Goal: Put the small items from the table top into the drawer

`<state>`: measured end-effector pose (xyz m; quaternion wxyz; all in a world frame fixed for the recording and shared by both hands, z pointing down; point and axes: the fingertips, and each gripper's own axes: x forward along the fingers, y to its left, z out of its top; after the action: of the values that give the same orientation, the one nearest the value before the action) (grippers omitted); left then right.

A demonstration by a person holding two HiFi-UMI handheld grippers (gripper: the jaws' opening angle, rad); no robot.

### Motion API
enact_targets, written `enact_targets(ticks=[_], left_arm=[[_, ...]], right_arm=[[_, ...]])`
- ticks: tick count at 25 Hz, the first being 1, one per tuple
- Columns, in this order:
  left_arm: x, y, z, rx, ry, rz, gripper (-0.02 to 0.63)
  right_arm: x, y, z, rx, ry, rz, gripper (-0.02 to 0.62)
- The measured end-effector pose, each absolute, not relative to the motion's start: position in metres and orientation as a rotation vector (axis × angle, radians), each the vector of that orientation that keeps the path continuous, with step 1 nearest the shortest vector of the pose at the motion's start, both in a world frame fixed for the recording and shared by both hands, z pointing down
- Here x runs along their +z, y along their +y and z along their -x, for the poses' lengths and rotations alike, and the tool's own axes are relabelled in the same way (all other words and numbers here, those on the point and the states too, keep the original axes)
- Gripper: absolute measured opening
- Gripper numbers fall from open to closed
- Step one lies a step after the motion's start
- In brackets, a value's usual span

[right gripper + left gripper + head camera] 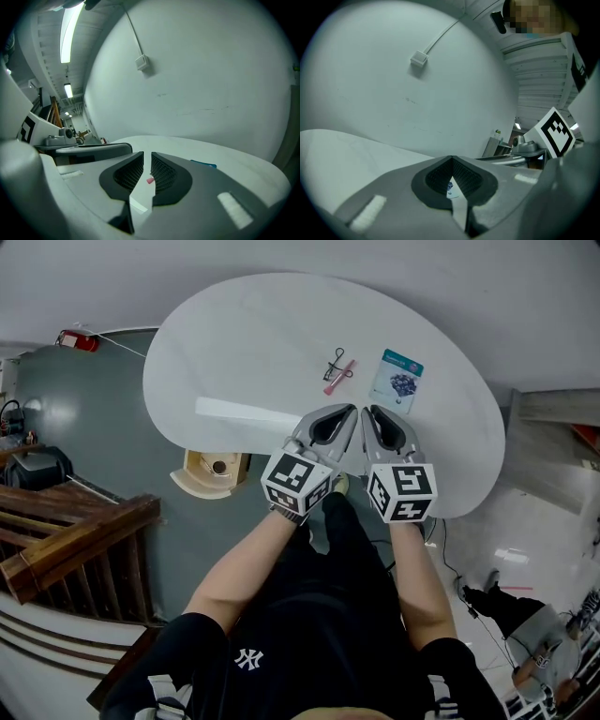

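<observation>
Reaching for the pink tube (338, 378) with so narrow a gap risks shoving it into the black clip (337, 363) lying against it (a round tube may well roll). Both lie above the centre of the head view on the counter (206, 343), with a card (397, 381) just to the right. The right fingers (211, 187) stand slightly apart and empty, short of the tube. The left fingers (393, 197) are clenched tip to tip, holding nothing.

White table (234, 343), pink tube (339, 377) by black clip (338, 360), blue card (397, 381), left tongs (350, 411) beside right tongs (368, 412)
</observation>
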<state>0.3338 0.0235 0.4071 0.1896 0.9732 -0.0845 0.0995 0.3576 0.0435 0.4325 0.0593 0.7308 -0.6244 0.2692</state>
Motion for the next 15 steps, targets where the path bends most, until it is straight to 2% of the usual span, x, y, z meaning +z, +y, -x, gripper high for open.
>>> enact_targets(ticks=[15], left_arm=[[0.478,0.055,-0.4,0.445,-0.142,-2.689,0.001]], right_arm=[[0.523,0.094,-0.44,1.055,-1.602,-2.295,0.092]])
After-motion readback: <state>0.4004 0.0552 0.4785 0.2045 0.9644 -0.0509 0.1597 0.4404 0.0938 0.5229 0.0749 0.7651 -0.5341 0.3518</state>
